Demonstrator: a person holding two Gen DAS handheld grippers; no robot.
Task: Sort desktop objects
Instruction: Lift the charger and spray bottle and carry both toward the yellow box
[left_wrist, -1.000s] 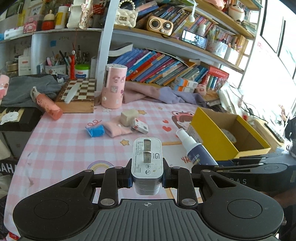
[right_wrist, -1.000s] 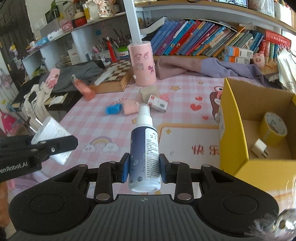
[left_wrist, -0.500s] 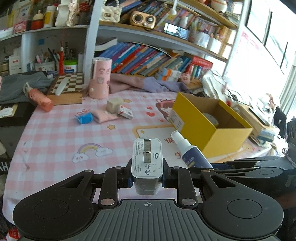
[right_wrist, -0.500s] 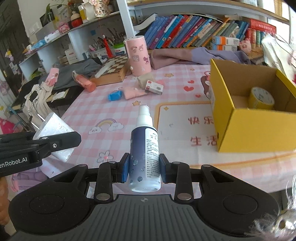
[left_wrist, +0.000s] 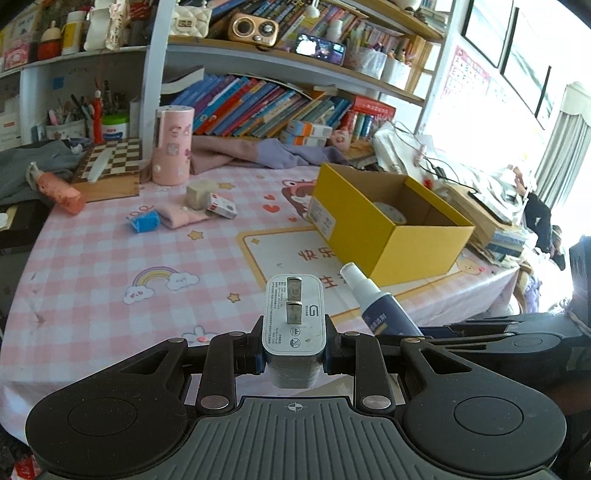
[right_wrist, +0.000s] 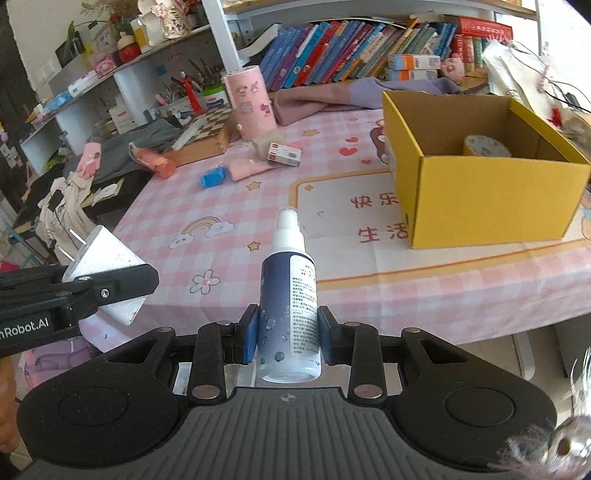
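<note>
My left gripper (left_wrist: 293, 356) is shut on a white plug charger (left_wrist: 293, 314), prongs facing up, held off the near edge of the table. My right gripper (right_wrist: 288, 338) is shut on a dark blue spray bottle (right_wrist: 288, 291) with a white nozzle, also off the near edge. The bottle shows in the left wrist view (left_wrist: 380, 306); the charger shows in the right wrist view (right_wrist: 105, 273). The open yellow box (right_wrist: 491, 195) stands on the table's right, with a tape roll (right_wrist: 487, 146) inside. It also shows in the left wrist view (left_wrist: 391, 229).
On the pink checked tablecloth (left_wrist: 110, 258) lie a blue item (left_wrist: 144, 221), a pink cloth (left_wrist: 183, 218), a small red-white box (left_wrist: 221, 206), a beige block (left_wrist: 197, 194), a pink cylinder (left_wrist: 173, 146), a chessboard (left_wrist: 110, 164) and an orange-pink bottle (left_wrist: 59, 190). Bookshelves stand behind.
Both grippers have pulled back from the table with their objects still held; the table and the yellow box now look farther away and the near table edge shows.
</note>
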